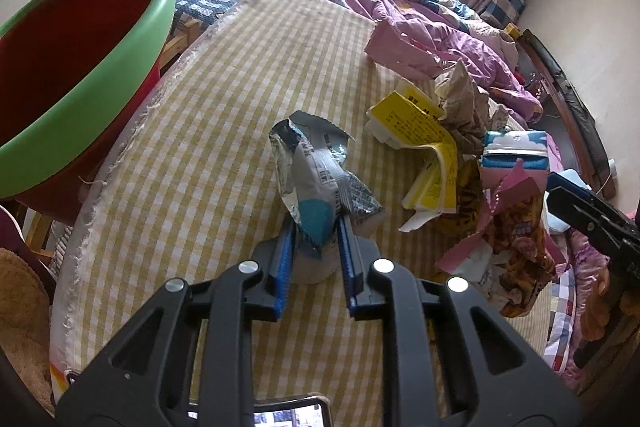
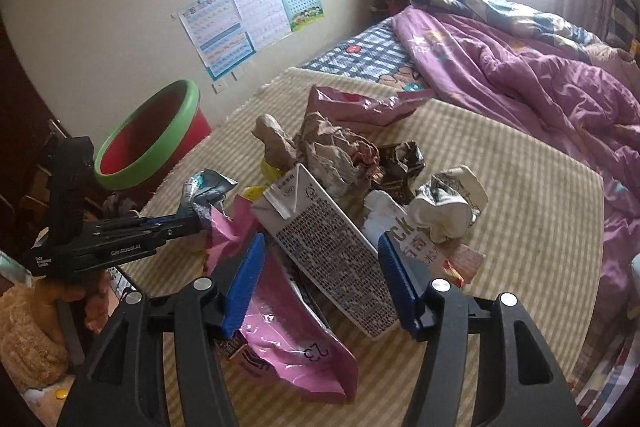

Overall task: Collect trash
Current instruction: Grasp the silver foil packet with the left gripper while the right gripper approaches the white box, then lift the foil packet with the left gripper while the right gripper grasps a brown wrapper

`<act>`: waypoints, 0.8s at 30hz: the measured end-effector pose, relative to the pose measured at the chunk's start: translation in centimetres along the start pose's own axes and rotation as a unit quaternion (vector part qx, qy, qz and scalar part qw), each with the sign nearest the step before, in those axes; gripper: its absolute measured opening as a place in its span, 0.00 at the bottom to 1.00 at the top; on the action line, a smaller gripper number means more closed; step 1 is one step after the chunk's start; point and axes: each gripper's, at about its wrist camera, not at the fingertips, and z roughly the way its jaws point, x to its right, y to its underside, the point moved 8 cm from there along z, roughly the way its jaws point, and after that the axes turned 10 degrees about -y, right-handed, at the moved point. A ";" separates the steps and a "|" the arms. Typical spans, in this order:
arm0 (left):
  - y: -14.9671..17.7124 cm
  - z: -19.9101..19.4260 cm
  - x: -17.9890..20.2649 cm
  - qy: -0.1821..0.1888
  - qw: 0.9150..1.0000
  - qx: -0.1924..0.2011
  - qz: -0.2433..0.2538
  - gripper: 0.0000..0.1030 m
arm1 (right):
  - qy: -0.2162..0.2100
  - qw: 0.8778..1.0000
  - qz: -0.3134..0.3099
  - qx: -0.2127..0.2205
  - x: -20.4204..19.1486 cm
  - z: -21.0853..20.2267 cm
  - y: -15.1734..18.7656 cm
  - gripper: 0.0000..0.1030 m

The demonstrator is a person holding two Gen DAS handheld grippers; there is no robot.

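Between your left gripper's (image 1: 316,237) pads sits the silver wrapper (image 1: 320,179), clamped, its length running away from you. Your basin (image 1: 80,67) lies up-left, path clear. Your right gripper (image 2: 320,255) stands spread over the carton (image 2: 332,251) amid the pile.

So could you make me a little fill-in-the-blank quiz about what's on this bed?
1. The left gripper is shut on a crumpled ___ wrapper.
2. The basin beside the bed has a ___ rim.
3. The right gripper is ___, its fingers either side of a carton.

Missing words: silver; green; open
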 end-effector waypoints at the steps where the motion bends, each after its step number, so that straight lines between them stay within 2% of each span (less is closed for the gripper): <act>1: 0.0 -0.1 -0.1 0.000 1.000 0.001 -0.001 0.19 | 0.005 1.000 -0.004 0.000 0.0 0.1 0.0 0.56; 3: -0.2 -0.2 -0.2 0.001 1.000 0.003 -0.004 0.19 | 0.012 1.000 -0.006 -0.005 0.3 0.3 0.0 0.56; 7: -0.3 -0.5 -0.5 0.004 1.000 0.009 -0.012 0.34 | 0.009 1.000 -0.004 -0.011 0.8 0.7 0.2 0.56; 10: -0.3 -0.6 -0.7 0.004 1.000 0.010 -0.018 0.42 | 0.009 1.000 -0.003 -0.017 1.0 1.0 0.4 0.57; 12: -0.4 -0.7 -0.7 0.006 1.000 0.011 -0.021 0.44 | 0.010 1.000 -0.009 -0.017 0.8 1.0 0.4 0.57; 20: -1.1 0.6 0.1 0.008 1.000 -0.002 -0.014 0.44 | 0.036 0.999 -0.015 -0.032 1.5 2.1 0.5 0.58; 24: -1.1 0.6 0.4 0.024 1.000 -0.007 -0.015 0.28 | 0.042 0.999 -0.016 -0.031 1.7 2.0 0.5 0.51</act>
